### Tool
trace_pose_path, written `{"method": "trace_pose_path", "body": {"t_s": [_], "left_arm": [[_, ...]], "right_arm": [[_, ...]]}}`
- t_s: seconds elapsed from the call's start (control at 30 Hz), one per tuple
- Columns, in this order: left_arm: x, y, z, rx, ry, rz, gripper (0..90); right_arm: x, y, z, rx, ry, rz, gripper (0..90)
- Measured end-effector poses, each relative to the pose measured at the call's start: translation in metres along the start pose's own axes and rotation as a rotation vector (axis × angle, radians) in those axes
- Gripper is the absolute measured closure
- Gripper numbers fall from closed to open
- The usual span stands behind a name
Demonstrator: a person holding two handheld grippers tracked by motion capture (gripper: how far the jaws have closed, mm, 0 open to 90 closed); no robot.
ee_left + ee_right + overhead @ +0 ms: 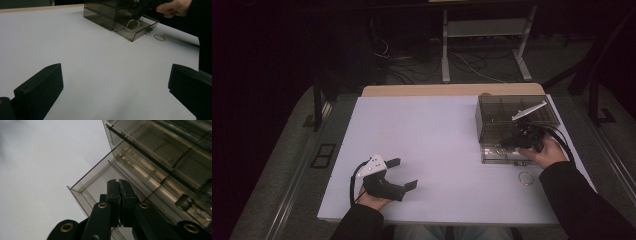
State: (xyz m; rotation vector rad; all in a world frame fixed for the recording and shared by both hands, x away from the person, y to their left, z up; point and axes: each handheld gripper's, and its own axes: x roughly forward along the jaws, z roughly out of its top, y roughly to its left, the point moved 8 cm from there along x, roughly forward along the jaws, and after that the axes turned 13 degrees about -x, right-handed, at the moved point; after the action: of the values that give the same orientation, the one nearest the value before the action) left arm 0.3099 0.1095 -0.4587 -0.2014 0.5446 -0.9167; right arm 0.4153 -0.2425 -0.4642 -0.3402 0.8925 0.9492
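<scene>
The right gripper (507,144), jaws pressed together, dips into the pulled-out drawer (147,27) of a smoky transparent organiser box (516,116) at the table's (432,145) far right, apparently to set down a gold bracelet (132,24); whether the jaws pinch it cannot be told. A second bracelet (525,178) lies on the table just beside the drawer, presumably next. The left gripper (403,173) rests idle, jaws wide apart, well clear.
</scene>
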Motion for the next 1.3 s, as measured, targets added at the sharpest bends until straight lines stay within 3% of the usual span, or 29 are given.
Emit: {"method": "trace_pose_path", "body": {"t_s": [0.6, 1.07, 1.3], "left_arm": [[0.0, 0.0, 0.0, 0.0, 0.002, 0.0, 0.0], [0.0, 0.0, 0.0, -0.001, 0.003, 0.0, 0.0], [0.0, 0.0, 0.0, 0.0, 0.003, -0.001, 0.0]], "right_arm": [[-0.012, 0.015, 0.005, -0.036, -0.054, -0.016, 57.8], [-0.033, 0.031, 0.004, -0.077, -0.059, -0.015, 10.1], [-0.045, 0.04, 0.002, -0.066, -0.07, 0.014, 10.0]]}}
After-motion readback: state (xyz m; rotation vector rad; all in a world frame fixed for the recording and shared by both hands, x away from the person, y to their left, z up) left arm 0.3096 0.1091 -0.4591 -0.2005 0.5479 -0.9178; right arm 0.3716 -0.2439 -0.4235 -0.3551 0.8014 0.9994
